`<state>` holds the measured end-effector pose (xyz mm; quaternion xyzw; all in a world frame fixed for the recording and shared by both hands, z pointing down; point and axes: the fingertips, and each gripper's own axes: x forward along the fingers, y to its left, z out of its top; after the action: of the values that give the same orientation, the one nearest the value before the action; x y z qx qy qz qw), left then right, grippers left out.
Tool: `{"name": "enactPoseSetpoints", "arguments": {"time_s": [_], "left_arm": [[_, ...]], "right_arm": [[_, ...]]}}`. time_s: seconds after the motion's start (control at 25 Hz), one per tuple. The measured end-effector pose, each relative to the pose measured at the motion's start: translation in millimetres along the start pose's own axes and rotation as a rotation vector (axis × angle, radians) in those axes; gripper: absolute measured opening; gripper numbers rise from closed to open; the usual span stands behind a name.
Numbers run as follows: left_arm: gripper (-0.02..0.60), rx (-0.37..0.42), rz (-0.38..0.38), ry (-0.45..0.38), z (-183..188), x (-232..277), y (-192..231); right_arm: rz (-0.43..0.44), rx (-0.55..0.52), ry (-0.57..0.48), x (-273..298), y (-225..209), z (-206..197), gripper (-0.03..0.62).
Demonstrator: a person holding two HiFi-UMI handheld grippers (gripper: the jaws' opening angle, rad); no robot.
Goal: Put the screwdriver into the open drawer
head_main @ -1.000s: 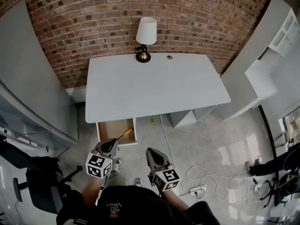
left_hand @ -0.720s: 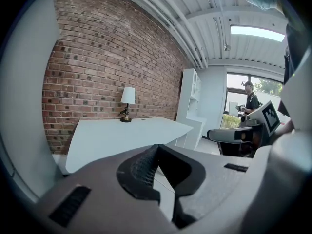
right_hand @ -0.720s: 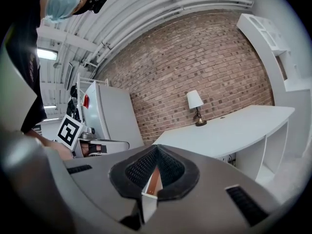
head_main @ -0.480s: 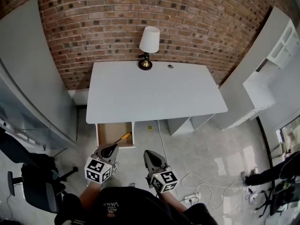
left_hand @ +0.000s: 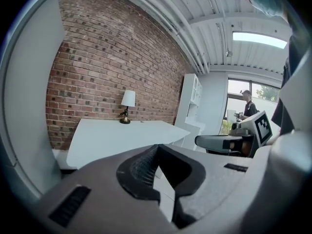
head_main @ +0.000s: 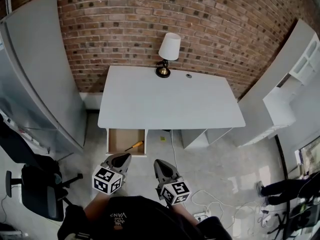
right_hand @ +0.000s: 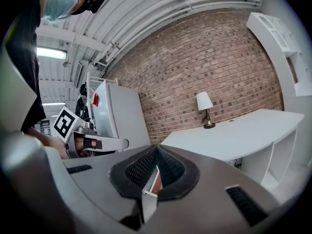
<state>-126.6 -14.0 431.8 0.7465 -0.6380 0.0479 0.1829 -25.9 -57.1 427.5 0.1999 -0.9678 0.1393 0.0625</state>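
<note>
The screwdriver (head_main: 134,146), with a yellow handle, lies in the open wooden drawer (head_main: 119,139) under the white desk's (head_main: 170,99) left end, near the drawer's front right corner. My left gripper (head_main: 120,159) hovers just in front of the drawer, jaws together and empty. My right gripper (head_main: 160,166) hangs beside it to the right, also shut on nothing. In the left gripper view the left gripper (left_hand: 157,145) points past the desk, with the right gripper (left_hand: 229,141) at its side. From the right gripper (right_hand: 157,147) I see the left gripper (right_hand: 97,143).
A lamp (head_main: 169,54) stands at the desk's back edge against the brick wall. A grey cabinet (head_main: 45,74) and an office chair (head_main: 35,184) are on the left. White shelving (head_main: 295,84) is on the right. Cables (head_main: 205,204) lie on the floor.
The left gripper has let go of the screwdriver, which now lies in the drawer, and has drawn back toward me. My head view has shifted.
</note>
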Motion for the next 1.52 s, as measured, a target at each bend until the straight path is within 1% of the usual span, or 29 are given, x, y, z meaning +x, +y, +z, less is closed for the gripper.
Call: {"name": "enactPoseSetpoints", "arguments": {"time_s": [0.08,0.2,0.44,0.72,0.92,1.52], "left_arm": [[0.008,-0.012,-0.003,-0.012,4,-3,-4],[0.008,0.010,-0.008,-0.009,6,-4,-14],[0.008,0.024,-0.025,0.014,-3,-7,-27],[0.008,0.024,-0.004,0.026,-11,-8,-26],[0.008,0.026,0.001,0.016,-10,-6,-26],[0.008,0.034,-0.002,0.018,-6,1,-27]], "right_arm": [[0.005,-0.009,0.007,0,3,0,-0.005],[0.002,-0.022,0.026,-2,4,-2,-0.005],[-0.022,-0.044,0.034,-7,4,-3,-0.005],[-0.045,-0.049,0.045,-11,-3,-7,-0.005],[-0.045,-0.047,0.042,-10,-5,-8,-0.005],[-0.049,-0.046,0.040,-8,-11,-5,-0.005]]}}
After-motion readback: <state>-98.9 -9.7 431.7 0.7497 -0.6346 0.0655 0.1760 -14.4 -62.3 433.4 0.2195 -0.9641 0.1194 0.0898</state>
